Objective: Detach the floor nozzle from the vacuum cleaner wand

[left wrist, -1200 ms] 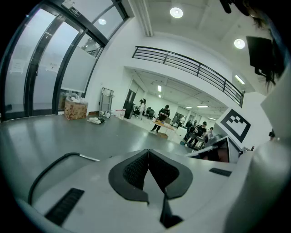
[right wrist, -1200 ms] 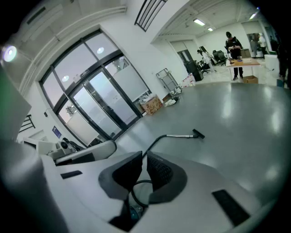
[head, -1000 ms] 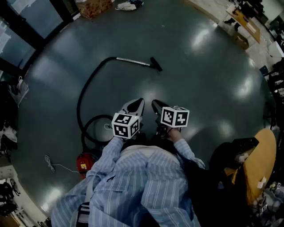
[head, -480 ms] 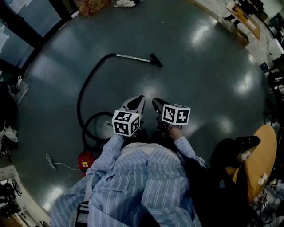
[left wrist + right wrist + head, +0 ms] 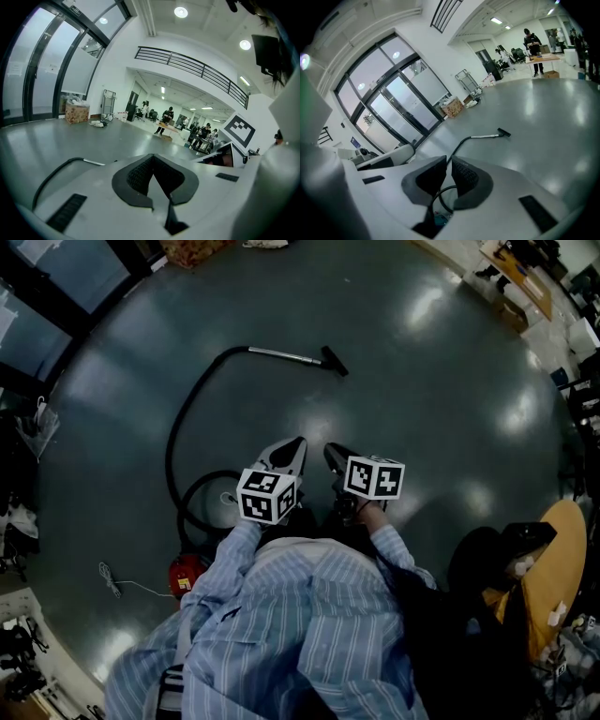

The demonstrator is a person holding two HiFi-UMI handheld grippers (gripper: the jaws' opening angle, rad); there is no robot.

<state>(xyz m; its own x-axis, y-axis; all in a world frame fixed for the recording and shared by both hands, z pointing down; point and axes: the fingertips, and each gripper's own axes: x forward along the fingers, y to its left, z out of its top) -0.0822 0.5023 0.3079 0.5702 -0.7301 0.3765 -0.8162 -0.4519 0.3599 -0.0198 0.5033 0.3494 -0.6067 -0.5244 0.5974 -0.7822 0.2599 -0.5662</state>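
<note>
Left gripper (image 5: 298, 442): held close in front of the striped-shirt chest, its fingers pressed together with nothing between them. It sits in almost the same spot in the head view as a second ago.

Right gripper (image 5: 330, 449): just beside the left one, and the two do not touch. Its fingers are all but together, with a sliver of a gap and nothing pinched. Only the floor and a loop of hose show far behind that gap. Its place is also much as before.

Canister (image 5: 186, 570): the red body lies on the floor (image 5: 422, 409) to the person's left. It has slid slightly up and right in the head view.

Hose (image 5: 180, 432): black, coiled by the canister and then arcing away towards the wand. The arc has the same shape as in the earlier frame.

Wand (image 5: 286, 354): a pale tube lying flat, well apart from both grippers.

Floor nozzle (image 5: 335, 360): black and still joined to the far end of the wand. It sits a little higher in the head view than a second ago.

Change: everything on the floor has drifted the same way. That looks like the head camera shifting, not the vacuum being moved.

Meaning for the task: detaching has not begun, and neither gripper is near the joint. I judge this to be the approach. The fingers will need to spread before they can take the wand and the nozzle.
</note>
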